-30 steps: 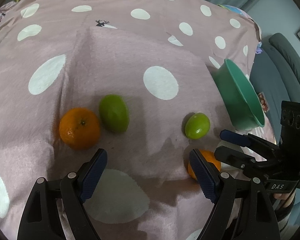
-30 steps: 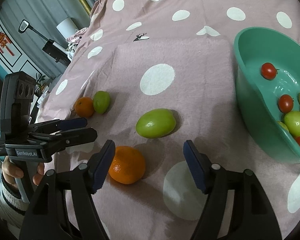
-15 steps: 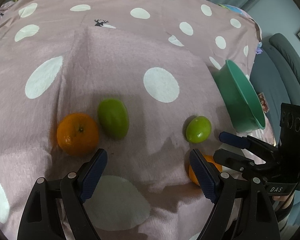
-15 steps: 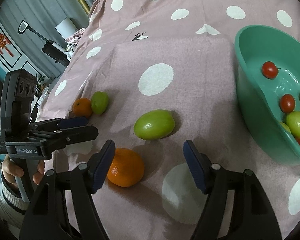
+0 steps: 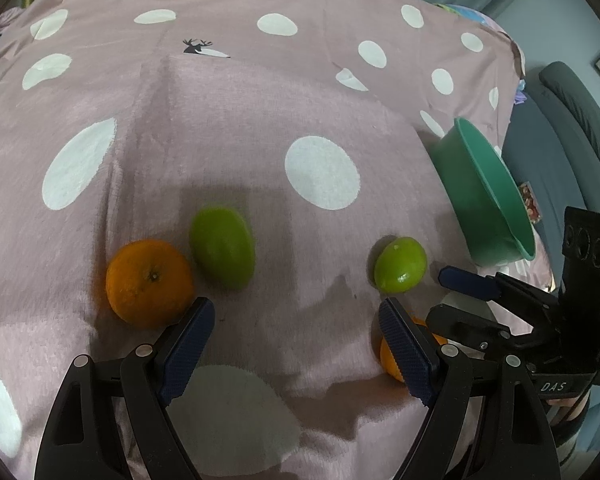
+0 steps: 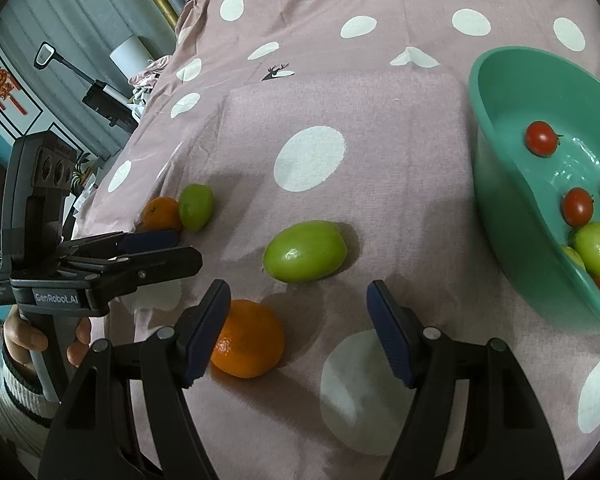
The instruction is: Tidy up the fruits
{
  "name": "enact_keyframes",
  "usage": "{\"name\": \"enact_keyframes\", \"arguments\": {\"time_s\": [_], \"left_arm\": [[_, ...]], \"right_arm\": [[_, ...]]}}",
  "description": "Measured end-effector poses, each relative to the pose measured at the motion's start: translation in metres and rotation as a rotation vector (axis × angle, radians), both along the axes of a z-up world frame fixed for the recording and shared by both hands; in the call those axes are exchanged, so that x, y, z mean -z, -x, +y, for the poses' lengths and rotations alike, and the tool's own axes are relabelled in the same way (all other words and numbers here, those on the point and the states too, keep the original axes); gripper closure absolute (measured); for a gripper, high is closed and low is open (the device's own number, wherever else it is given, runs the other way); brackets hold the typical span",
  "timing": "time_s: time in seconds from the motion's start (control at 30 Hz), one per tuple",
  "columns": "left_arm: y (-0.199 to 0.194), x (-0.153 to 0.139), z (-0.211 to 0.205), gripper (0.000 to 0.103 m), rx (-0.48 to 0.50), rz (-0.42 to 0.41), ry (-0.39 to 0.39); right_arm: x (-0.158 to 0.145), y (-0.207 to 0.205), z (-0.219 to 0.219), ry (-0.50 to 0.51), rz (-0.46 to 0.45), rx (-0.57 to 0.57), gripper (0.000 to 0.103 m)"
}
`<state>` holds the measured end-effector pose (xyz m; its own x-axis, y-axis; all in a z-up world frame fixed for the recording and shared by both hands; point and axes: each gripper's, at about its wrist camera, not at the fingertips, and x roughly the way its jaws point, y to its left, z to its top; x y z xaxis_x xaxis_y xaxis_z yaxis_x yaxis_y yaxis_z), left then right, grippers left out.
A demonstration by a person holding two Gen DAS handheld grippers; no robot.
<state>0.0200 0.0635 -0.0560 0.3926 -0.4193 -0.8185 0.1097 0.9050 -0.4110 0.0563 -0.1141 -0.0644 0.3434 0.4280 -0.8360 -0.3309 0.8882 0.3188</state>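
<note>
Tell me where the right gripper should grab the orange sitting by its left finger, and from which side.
Grip the orange across its widest middle, coming down from above. It is round and sits free on the cloth, apart from the green fruit, so any pair of opposite sides would likely do. The right gripper is open, but the orange lies mostly outside its left finger, so shift left first.

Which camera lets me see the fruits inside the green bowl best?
The right wrist view: it looks into the green bowl, showing red tomatoes, a green fruit and small yellowish ones. The left wrist view shows only the bowl's outside and rim, nothing inside.
</note>
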Motion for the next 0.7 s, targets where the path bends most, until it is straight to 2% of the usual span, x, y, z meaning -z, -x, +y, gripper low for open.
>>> {"name": "enact_keyframes", "arguments": {"time_s": [0.5,0.7], "left_arm": [[-0.016,-0.007,-0.005,0.019,0.015,-0.025,-0.018],[-0.025,-0.008,-0.012,0.019,0.021,-0.037,-0.069]], "right_arm": [[0.003,-0.001,0.0,0.001,0.005,-0.001,0.032],[0.006,-0.005,0.001,-0.007,0.011,-0.002,0.032]]}}
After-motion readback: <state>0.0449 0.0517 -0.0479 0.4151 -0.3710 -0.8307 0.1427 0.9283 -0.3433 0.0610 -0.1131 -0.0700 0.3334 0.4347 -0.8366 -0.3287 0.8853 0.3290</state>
